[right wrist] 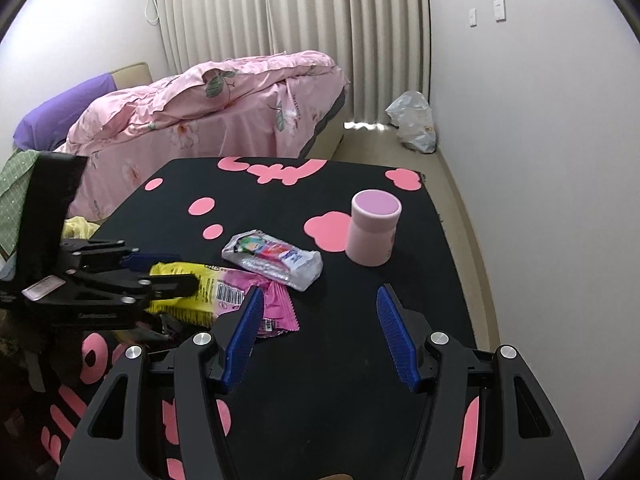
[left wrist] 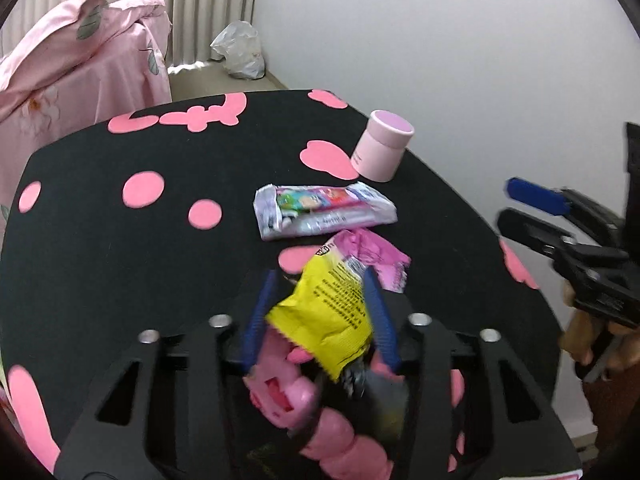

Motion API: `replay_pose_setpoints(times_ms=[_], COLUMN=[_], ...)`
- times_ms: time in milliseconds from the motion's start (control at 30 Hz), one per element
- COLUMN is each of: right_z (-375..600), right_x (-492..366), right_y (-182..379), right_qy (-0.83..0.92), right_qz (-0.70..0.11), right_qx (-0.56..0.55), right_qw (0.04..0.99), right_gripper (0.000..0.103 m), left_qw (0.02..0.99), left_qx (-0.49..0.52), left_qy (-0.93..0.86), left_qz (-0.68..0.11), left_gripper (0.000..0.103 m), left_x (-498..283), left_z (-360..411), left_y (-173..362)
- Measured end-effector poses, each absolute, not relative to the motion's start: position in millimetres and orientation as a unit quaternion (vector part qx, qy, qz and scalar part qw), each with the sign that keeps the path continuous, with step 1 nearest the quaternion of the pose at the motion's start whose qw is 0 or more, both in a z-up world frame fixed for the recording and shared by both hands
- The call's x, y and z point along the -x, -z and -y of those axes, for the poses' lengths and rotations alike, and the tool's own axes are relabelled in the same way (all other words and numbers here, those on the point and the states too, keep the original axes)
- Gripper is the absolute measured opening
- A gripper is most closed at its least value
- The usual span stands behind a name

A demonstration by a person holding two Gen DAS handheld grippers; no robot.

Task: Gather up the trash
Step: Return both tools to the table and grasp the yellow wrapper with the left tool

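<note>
Black worktop point(right wrist: 360, 320) with pink shapes fills both my views. My left tool point(left wrist: 320, 300) clamps the yellow wrapper point(left wrist: 324, 320). Only the right view shows my right tool point(right wrist: 320, 320) spread wide, near the silver wrapper point(right wrist: 276, 260); far right stands a pink cup point(right wrist: 372, 232).

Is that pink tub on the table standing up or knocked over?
Upright. The pink tub stands on its base on the black table, its round lilac top facing up. Whether it holds anything cannot be told.
</note>
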State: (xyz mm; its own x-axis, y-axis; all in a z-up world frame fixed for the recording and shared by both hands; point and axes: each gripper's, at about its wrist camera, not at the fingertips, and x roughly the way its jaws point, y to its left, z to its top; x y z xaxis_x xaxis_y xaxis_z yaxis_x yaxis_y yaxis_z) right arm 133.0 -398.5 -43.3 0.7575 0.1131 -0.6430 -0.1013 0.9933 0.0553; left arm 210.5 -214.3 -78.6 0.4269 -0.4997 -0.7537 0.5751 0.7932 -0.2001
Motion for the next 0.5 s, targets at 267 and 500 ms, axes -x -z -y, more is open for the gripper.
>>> replay_pose_setpoints(times_ms=[267, 500], right_z=[371, 336], right_x=[-129, -132], right_y=[49, 57], right_qy=[-0.093, -0.137], right_qz=[-0.35, -0.366], right_qx=[-0.01, -0.012], right_qw=[0.932, 0.92], right_gripper=[0.055, 0.055], left_qw=[0.881, 0.908], left_qx=[-0.004, 0.037], left_qy=[0.263, 0.173], left_qz=[-0.392, -0.38], left_gripper=[0.017, 0.017], left_x=[-180, -184], left_z=[147, 75], left_y=[64, 57])
